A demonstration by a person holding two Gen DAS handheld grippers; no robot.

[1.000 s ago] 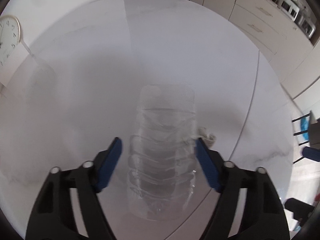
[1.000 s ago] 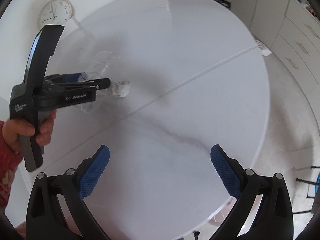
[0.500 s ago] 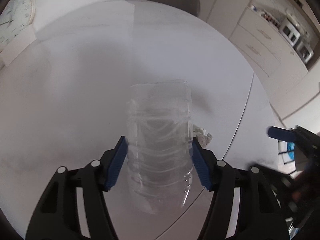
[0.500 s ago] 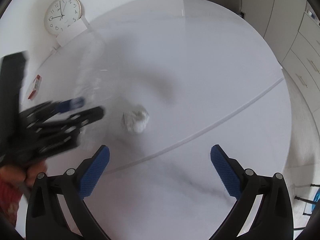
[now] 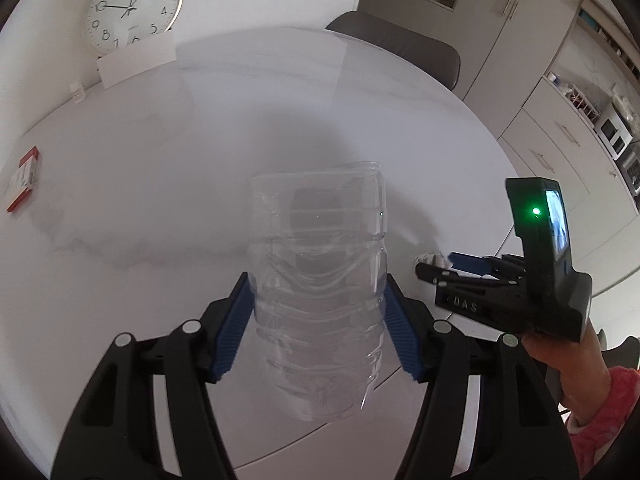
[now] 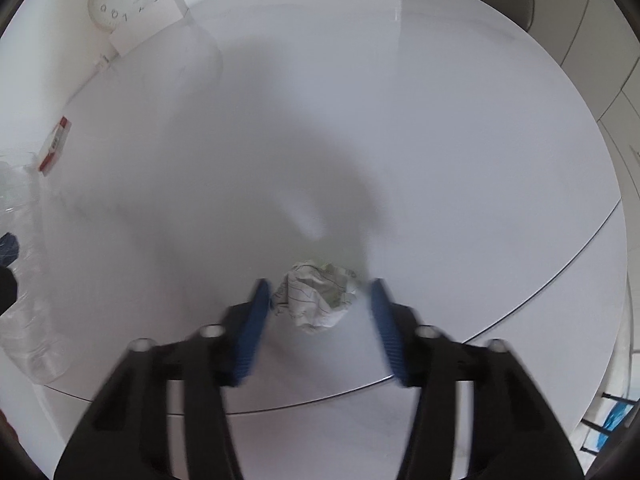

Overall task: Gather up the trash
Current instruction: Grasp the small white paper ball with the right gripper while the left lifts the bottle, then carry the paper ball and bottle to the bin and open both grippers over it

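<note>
My left gripper (image 5: pixel 318 296) is shut on a clear, crumpled plastic bottle (image 5: pixel 318 280) and holds it above the round white table (image 5: pixel 200 140). The bottle also shows at the left edge of the right wrist view (image 6: pixel 28 320). A crumpled paper ball (image 6: pixel 316 294) lies on the table between the pads of my right gripper (image 6: pixel 318 288). The jaws stand partly closed around it, with a small gap on each side. In the left wrist view the right gripper (image 5: pixel 434 268) reaches the paper ball (image 5: pixel 432 258) from the right.
A small red and white box (image 5: pixel 22 180) lies at the table's left edge. A wall clock (image 5: pixel 132 6) and a white card (image 5: pixel 136 60) stand at the back. A dark chair (image 5: pixel 400 46) sits behind the table. Cabinets (image 5: pixel 560 128) line the right.
My left gripper closed on the bottle and lifted it off the table. My right gripper moved forward to the paper ball and its jaws narrowed around it.
</note>
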